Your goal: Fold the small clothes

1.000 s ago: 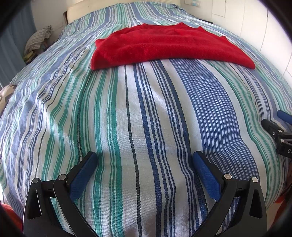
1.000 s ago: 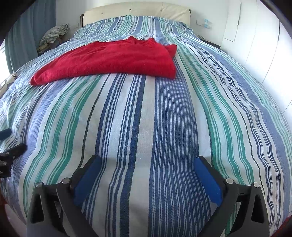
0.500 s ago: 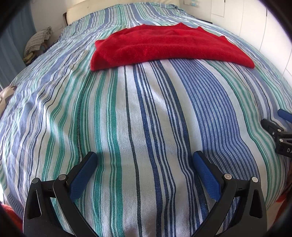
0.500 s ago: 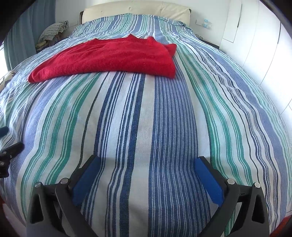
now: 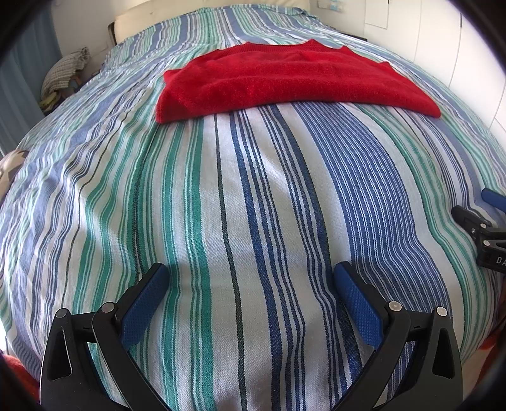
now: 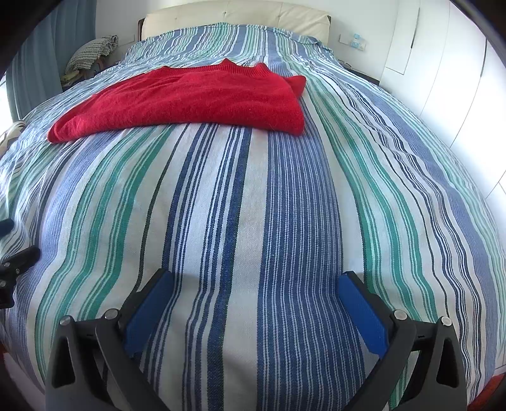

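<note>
A red knitted sweater [image 5: 284, 82] lies folded flat on the striped bedspread [image 5: 253, 205], well ahead of both grippers; it also shows in the right wrist view as a red sweater [image 6: 196, 101], up and to the left. My left gripper [image 5: 251, 275] is open over bare bedspread near the foot of the bed, nothing between its blue pads. My right gripper [image 6: 256, 281] is open too, over the striped bedspread [image 6: 253, 221], holding nothing. Each gripper shows at the edge of the other's view: the right gripper [image 5: 484, 227], the left gripper [image 6: 12, 262].
A cream headboard [image 6: 237, 14] stands at the far end of the bed. A checked cloth heap [image 6: 91, 50] sits at the far left beside blue curtains [image 6: 38, 57]. White wardrobe doors [image 6: 449, 79] line the right side.
Both views have tilted up slightly, so the red sweater sits a little lower in frame. Both grippers stay open and the sweater has not moved.
</note>
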A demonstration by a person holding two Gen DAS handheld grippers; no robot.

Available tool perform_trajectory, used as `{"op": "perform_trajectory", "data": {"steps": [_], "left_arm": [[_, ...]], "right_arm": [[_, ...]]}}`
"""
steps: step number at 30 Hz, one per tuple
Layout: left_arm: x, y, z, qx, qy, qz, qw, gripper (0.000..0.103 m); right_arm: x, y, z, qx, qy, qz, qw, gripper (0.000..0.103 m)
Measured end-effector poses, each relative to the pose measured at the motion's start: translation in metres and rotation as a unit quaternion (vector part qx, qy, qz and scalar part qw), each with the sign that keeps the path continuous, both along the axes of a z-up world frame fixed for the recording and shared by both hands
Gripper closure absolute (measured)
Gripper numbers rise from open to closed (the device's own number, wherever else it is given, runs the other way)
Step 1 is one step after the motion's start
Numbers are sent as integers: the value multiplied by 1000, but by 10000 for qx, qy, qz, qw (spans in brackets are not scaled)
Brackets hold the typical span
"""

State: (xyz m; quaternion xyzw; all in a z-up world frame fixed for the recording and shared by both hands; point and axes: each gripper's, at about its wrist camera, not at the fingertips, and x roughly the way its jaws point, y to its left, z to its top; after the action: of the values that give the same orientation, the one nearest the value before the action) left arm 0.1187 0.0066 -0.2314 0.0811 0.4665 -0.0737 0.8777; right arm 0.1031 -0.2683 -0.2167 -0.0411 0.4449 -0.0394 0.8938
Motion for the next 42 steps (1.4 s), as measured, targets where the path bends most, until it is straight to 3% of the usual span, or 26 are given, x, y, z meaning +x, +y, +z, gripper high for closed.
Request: {"op": "perform_trajectory", "data": {"steps": [4, 6, 8, 10, 12, 16, 19, 22, 23, 24, 25, 27, 29, 31, 34, 37, 40, 42], "left_arm": [[-1, 5, 5, -159, -10, -45, 9999, 1], [-1, 10, 16, -225, 202, -175, 9994, 1], [-5, 20, 30, -384, 141, -272, 9988, 2], [-12, 36, 44, -640, -186, -233, 9975, 2], [-9, 51, 48, -818, -221, -11, 9964, 2], [4, 72, 48, -1471, -257, 389, 9880, 2], [9, 73, 43, -1584, -217, 429, 9862, 2], [11, 68, 33, -1451, -76, 420, 9885, 2], [8, 68, 32, -1435, -38, 420, 9888, 2], [10, 67, 29, -1414, 17, 418, 9891, 2], [9, 66, 28, -1395, 37, 405, 9894, 2], [11, 65, 28, -1366, 42, 368, 9899, 2], [12, 65, 29, -1383, 51, 340, 9898, 2], [13, 65, 30, -1453, 78, 354, 9887, 2], [14, 67, 32, -1627, 119, 345, 9860, 2], [14, 71, 35, -1716, 107, 373, 9844, 2], [13, 78, 34, -1768, 127, 497, 9829, 2], [13, 82, 32, -1768, 187, 567, 9824, 2]], "right_arm": [[2, -5, 2, 188, 83, -40, 9998, 1], [10, -9, 8, 368, 406, 10, 9985, 0], [23, -21, 21, 793, 697, 196, 9942, 2], [42, -43, 44, 1348, 490, 250, 9893, 5], [71, -67, 70, 1644, 121, -4, 9863, 5], [148, -109, 84, 2750, 38, -445, 9604, 6], [200, -125, 62, 3113, 306, -695, 9473, 21], [230, -125, 30, 3526, 617, -849, 9299, 27], [233, -121, 22, 3520, 653, -858, 9298, 35], [236, -116, 21, 3387, 617, -839, 9351, 47], [237, -113, 22, 3281, 598, -849, 9389, 92], [241, -108, 27, 3297, 630, -907, 9376, 94], [244, -98, 44, 3319, 576, -788, 9382, 95], [248, -72, 79, 3160, 449, -440, 9467, 95], [256, -14, 131, 3213, 274, 218, 9463, 95], [269, 62, 162, 3266, 265, 830, 9411, 95], [282, 134, 160, 3230, 447, 1230, 9373, 94], [293, 180, 139, 3055, 606, 1385, 9401, 90]]}}
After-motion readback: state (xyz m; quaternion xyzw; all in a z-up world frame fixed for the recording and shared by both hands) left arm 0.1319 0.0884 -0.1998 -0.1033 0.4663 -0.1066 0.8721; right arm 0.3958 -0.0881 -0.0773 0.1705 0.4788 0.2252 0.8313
